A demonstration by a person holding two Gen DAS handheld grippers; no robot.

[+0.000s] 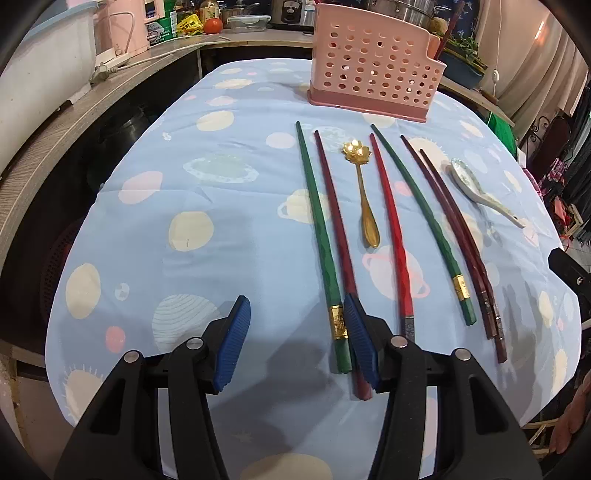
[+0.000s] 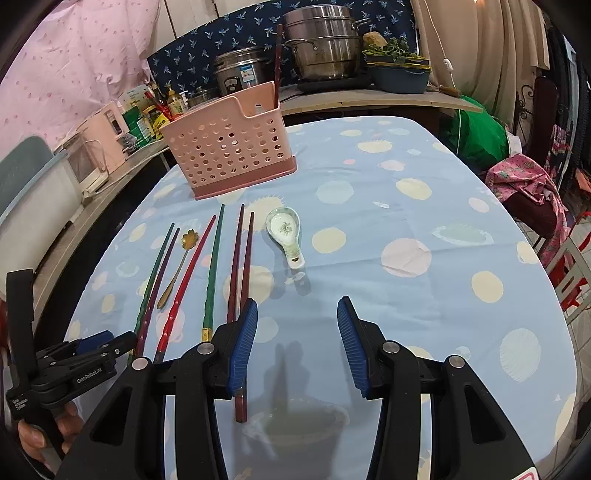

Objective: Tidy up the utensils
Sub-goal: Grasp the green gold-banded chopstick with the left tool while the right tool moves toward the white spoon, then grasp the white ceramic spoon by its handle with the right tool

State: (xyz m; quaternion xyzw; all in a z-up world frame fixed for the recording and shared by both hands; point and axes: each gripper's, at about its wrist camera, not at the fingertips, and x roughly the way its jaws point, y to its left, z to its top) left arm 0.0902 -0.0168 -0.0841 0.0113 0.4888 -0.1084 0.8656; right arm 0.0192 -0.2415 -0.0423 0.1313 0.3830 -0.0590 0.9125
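Observation:
A pink perforated utensil holder point(image 1: 373, 70) stands at the table's far side, also in the right wrist view point(image 2: 229, 147), with one dark red chopstick point(image 2: 277, 62) upright in it. Several chopsticks lie side by side on the cloth: green point(image 1: 317, 236), dark red point(image 1: 338, 240), bright red point(image 1: 391, 229), green point(image 1: 424, 218) and a dark red pair point(image 1: 458, 232). A gold flower spoon point(image 1: 364, 192) lies among them. A white ceramic spoon point(image 1: 480, 192) lies at the right, also seen in the right wrist view point(image 2: 286, 232). My left gripper point(image 1: 295, 332) is open and empty over the leftmost chopsticks' near ends. My right gripper point(image 2: 295, 339) is open and empty.
The table carries a light blue planet-print cloth point(image 1: 221, 221). A counter at the left holds a pink appliance point(image 1: 125, 26), bottles and a tomato point(image 1: 213, 25). Steel pots point(image 2: 325, 44) stand behind. A chair with pink cloth point(image 2: 528, 192) is at the right.

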